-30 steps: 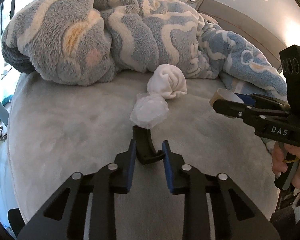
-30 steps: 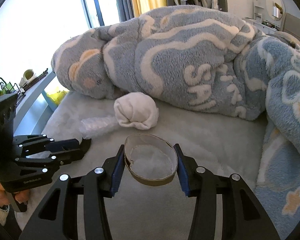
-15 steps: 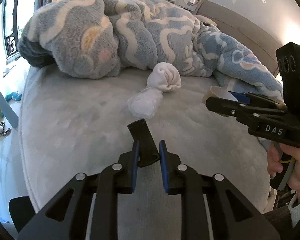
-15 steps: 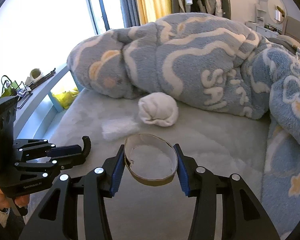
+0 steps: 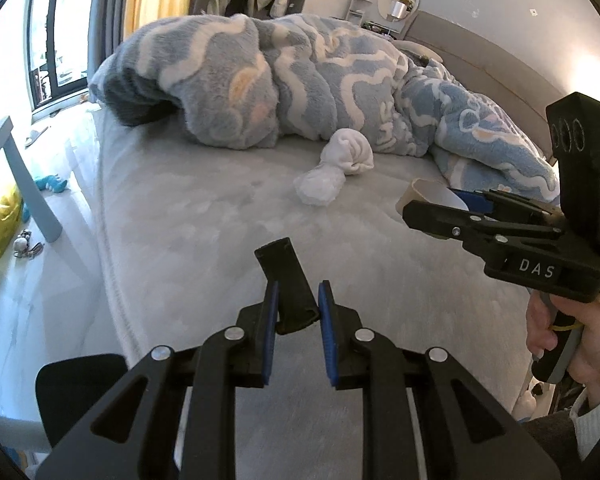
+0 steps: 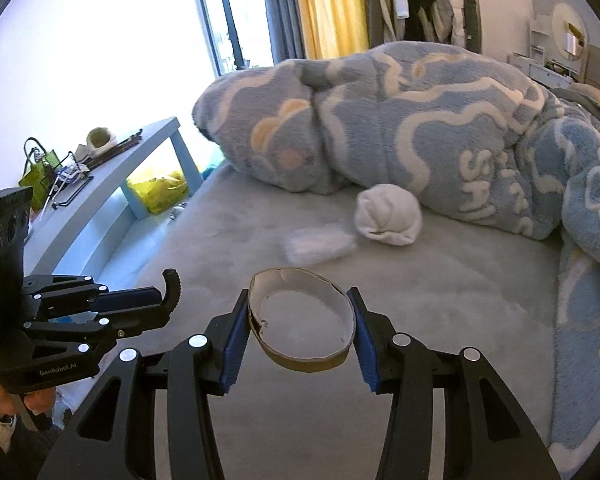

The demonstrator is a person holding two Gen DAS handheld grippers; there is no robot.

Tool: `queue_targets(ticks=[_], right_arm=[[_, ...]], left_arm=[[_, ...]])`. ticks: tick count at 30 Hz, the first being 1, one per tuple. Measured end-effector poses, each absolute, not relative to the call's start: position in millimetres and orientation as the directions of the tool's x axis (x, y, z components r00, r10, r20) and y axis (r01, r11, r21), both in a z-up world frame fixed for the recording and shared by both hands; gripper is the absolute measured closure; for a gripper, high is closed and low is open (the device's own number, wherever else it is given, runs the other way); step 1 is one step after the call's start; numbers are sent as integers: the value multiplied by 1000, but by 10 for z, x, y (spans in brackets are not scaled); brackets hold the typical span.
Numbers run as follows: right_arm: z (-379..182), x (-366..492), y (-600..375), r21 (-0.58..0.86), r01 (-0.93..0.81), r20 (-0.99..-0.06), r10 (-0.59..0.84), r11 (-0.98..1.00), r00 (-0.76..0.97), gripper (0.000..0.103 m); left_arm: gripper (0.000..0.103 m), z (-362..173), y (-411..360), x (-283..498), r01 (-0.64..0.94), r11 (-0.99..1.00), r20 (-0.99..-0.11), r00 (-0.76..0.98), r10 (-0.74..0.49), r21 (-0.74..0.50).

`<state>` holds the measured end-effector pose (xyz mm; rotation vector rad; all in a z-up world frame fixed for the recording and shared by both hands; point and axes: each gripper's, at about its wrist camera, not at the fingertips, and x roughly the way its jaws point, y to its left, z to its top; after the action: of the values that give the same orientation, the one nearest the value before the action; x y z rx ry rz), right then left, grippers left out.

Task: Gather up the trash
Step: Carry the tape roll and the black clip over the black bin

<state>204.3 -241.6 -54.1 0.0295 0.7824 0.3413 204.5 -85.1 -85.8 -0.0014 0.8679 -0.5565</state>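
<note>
Where fingers (image 5: 269, 312) pinch it, the black hooked piece (image 5: 286, 280) is part hidden.

The black curved piece (image 5: 287, 285) is hidden at its lower end between the left tool's (image 5: 298, 300) pads; the blanket (image 6: 460, 128) runs off the frame; small items on the side shelf (image 6: 112, 168), perhaps bags, stay unreadable

Squashed cardboard ring (image 6: 302, 320) and curved black piece (image 5: 288, 286), both held aloft
</note>
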Motion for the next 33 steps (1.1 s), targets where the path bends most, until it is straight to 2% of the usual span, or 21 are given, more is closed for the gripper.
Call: queue_targets(ticks=[18, 33], right_arm=[[-488, 1787, -1450, 144, -401, -679, 385, 905, 625, 55], [-542, 1858, -549, 151, -499, -691, 452, 854, 564, 55]], left_arm=[[81, -762, 102, 1643, 372, 909, -729, 567, -383, -188], [81, -889, 909, 1665, 274, 944, -758, 572, -314, -185]])
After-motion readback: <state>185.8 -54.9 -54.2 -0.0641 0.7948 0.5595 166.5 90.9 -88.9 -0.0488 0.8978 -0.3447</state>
